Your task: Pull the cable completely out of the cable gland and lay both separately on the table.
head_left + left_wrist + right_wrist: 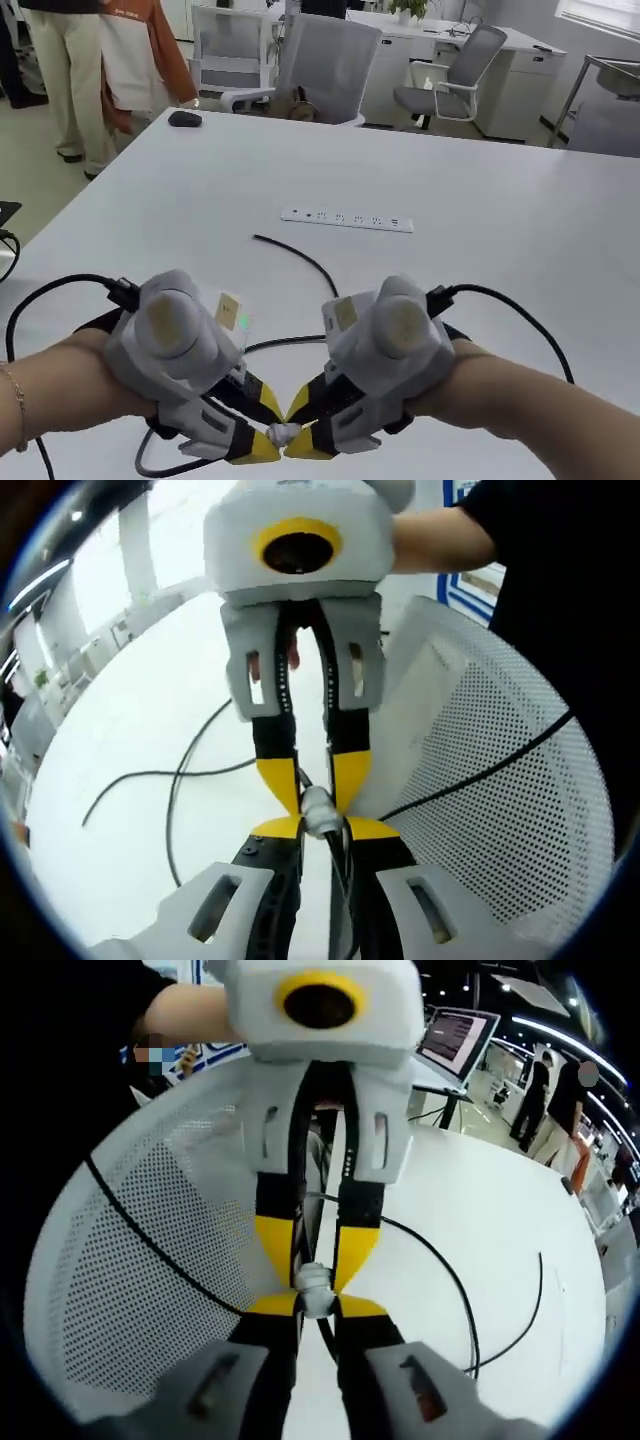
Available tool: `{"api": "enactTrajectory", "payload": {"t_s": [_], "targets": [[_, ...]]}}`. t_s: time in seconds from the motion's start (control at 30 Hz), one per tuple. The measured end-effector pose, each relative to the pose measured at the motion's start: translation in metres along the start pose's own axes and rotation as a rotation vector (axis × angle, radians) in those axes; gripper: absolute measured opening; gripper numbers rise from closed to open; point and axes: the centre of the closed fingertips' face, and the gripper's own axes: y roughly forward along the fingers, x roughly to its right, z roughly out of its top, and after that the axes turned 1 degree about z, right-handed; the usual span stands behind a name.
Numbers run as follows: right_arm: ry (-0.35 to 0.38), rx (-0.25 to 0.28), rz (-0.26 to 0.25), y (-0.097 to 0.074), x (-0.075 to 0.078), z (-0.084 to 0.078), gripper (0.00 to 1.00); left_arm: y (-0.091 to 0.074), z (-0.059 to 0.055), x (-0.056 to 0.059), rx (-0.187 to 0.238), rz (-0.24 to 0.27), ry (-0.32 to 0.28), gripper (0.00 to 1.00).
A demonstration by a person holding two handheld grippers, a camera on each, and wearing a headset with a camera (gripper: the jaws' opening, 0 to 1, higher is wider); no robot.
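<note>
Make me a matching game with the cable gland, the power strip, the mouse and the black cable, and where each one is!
1. cable gland
2. power strip
3. mouse
4. cable

A. far left end of the table
B. pinched between yellow fingertips
C. middle of the table, white
D. curving across the table, black

Pairs: 1-B, 2-C, 3-A, 4-D

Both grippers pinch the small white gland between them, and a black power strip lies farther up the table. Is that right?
Not quite: the head view shows the power strip is white, not black. The left gripper and right gripper do pinch the gland.
</note>
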Motion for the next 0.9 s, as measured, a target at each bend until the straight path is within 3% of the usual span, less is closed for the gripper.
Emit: {"api": "enactTrajectory", "payload": {"t_s": [0.17, 0.33, 0.43, 0.53, 0.67, 0.77, 0.87, 0.9], "targets": [[-0.045, -0.006, -0.091, 0.0, 0.004, 0.001, 0.11, -0.003, 0.004, -0.002, 0.066, -0.006, -0.117, 0.16], [-0.082, 0.012, -0.202, -0.006, 0.01, 0.003, 0.11, -0.008, 0.008, -0.007, 0.126, -0.009, -0.187, 0.16], [-0.163, -0.022, -0.271, -0.009, 0.013, 0.002, 0.11, -0.007, 0.011, -0.008, 0.176, -0.037, -0.29, 0.16], [-0.223, -0.044, -0.338, -0.013, 0.016, 0.003, 0.11, -0.008, 0.014, -0.01, 0.232, -0.049, -0.353, 0.16], [-0.236, -0.033, -0.376, -0.018, 0.017, 0.004, 0.11, -0.01, 0.019, -0.011, 0.291, -0.075, -0.428, 0.16], [-0.257, -0.031, -0.445, -0.024, 0.024, 0.007, 0.11, -0.013, 0.026, -0.017, 0.359, -0.098, -0.536, 0.16], [-0.337, -0.056, -0.525, -0.032, 0.03, 0.013, 0.11, -0.018, 0.033, -0.02, 0.425, -0.12, -0.606, 0.16], [-0.338, -0.058, -0.515, -0.03, 0.029, 0.014, 0.12, -0.019, 0.033, -0.019, 0.421, -0.125, -0.613, 0.16]]}}
